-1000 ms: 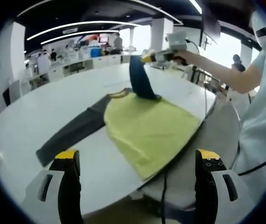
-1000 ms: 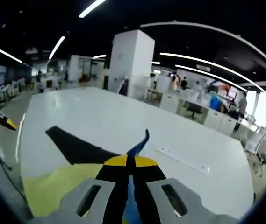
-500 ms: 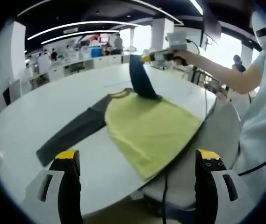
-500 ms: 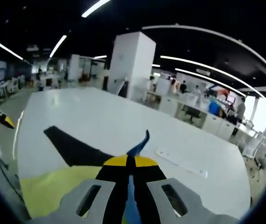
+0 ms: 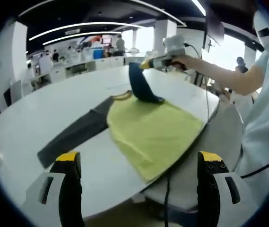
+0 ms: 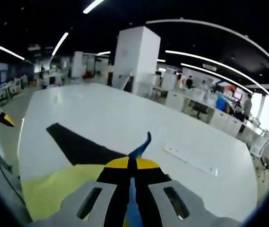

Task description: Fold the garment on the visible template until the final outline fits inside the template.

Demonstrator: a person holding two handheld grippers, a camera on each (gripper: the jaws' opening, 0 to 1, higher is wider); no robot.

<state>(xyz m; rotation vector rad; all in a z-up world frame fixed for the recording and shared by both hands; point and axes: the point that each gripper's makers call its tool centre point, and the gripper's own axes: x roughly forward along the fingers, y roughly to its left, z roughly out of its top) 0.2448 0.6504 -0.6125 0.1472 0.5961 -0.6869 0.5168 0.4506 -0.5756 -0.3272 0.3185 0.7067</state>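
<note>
Two tongs are at work. The right tongs point(image 6: 131, 165), at the bottom centre of the right gripper view, are pinched tight on the dark blue sleeve point(image 6: 141, 147) of the garment, a sliver of blue cloth poking up between the yellow tips. In the left gripper view the same right tongs point(image 5: 146, 64) appear at the upper centre, held in the person's hand point(image 5: 179, 60), with the blue sleeve point(image 5: 141, 85) hanging from them in a curved strip down to the shirt. The left tongs point(image 5: 136, 165), along the bottom of that view, stand wide apart and hold nothing, hovering short of the table's near edge.

Beyond them lies the long-sleeved shirt with a yellow-green body point(image 5: 151, 130), flat on the round white table point(image 5: 44, 113), its hem close to the near rim. Its other sleeve, dark grey point(image 5: 73, 132), stretches out flat toward the lower left. A pale rectangular strip point(image 6: 191, 161) lies on the table at the right of the right gripper view; whether it belongs to the template I cannot tell.

The step in hand looks like the first sleeve fold: blue sleeve lifted, not yet laid. Next the right tongs would need to carry it across the yellow body and let go, then the grey sleeve wants the same.
</note>
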